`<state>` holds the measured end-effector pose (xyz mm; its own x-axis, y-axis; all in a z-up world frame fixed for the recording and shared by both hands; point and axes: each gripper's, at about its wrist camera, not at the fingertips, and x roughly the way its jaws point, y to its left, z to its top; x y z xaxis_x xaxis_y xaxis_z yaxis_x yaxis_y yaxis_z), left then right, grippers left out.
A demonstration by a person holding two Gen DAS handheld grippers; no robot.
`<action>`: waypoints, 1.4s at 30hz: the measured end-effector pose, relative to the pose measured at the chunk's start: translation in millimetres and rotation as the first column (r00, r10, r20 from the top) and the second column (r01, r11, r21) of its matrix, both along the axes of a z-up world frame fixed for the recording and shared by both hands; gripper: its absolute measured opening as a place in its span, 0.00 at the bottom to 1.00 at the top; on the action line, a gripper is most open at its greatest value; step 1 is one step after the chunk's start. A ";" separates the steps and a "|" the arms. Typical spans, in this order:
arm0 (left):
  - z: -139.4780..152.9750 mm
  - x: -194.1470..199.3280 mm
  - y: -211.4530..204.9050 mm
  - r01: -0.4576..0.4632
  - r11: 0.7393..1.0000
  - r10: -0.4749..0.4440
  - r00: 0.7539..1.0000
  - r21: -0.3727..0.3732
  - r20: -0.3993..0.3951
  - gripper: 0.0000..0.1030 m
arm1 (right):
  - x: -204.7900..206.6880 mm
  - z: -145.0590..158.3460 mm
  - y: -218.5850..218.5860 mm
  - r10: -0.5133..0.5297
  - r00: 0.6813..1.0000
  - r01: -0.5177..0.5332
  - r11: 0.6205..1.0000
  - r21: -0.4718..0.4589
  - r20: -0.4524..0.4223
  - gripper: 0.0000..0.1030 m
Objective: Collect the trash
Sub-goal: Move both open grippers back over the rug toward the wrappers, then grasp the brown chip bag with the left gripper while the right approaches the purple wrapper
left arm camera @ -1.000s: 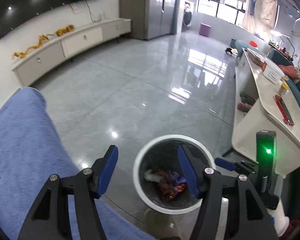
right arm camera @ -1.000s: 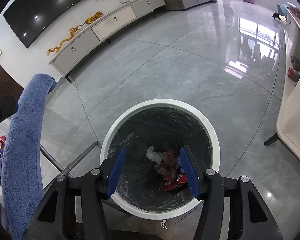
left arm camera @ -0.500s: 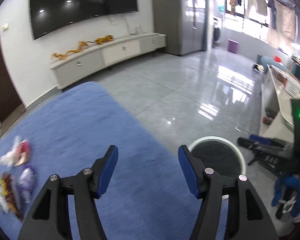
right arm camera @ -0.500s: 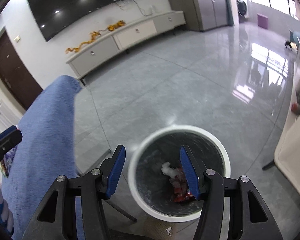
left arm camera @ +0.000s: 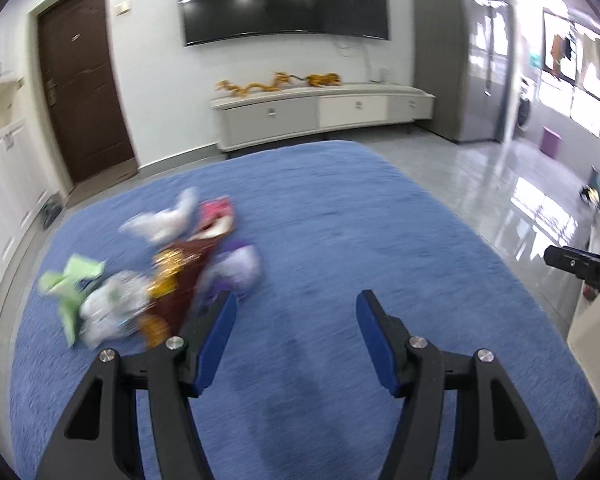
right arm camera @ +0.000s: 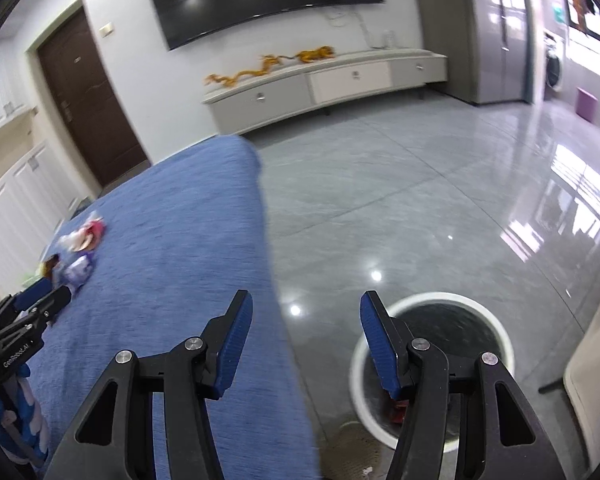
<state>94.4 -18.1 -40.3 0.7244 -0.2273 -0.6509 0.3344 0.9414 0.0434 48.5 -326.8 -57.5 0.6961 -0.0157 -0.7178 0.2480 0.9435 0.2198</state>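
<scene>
Your left gripper [left arm camera: 294,316] has its blue pads apart with nothing between them, and your right gripper [right arm camera: 306,316] stands the same way, empty. The trash is a loose heap of wrappers [left arm camera: 160,276] lying on the blue cloth-covered table [left arm camera: 340,240], ahead of and to the left of your left gripper, with the purple-and-white packet [left arm camera: 240,268] just beyond its left pad. From the right wrist view the heap sits far off to the left, near the table's far side, while the white-rimmed bin [right arm camera: 440,304] stands on the floor just beside your right pad. Expect these pieces to be very light, thin and crinkly, probably slick foil or plastic, plus a soft crumpled white tissue [left arm camera: 164,222] and a green scrap [left arm camera: 74,284]. They will likely slide or flatten rather than resist, so pinch a raised, bunched fold instead of a flat edge, and press down into the soft cloth a little. The purple-and-white packet looks the nearest and puffiest, so it seems the easiest first pick.
</scene>
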 end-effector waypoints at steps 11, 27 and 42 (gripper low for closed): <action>-3.0 5.3 101.0 -0.108 0.990 0.104 0.993 -0.087 -0.048 0.58 | 25.8 10.1 69.8 0.152 0.988 -0.152 0.988 -0.002 -0.005 0.53; -33.7 60.2 85.1 -0.033 0.997 0.022 0.988 -0.067 -0.156 0.34 | 73.0 12.5 131.1 0.307 0.952 -0.306 0.951 0.029 -0.007 0.52; -22.6 29.7 113.0 -0.120 0.977 0.108 0.991 -0.176 -0.076 0.29 | 132.3 -9.7 211.2 0.462 0.887 -0.454 0.870 0.190 0.003 0.49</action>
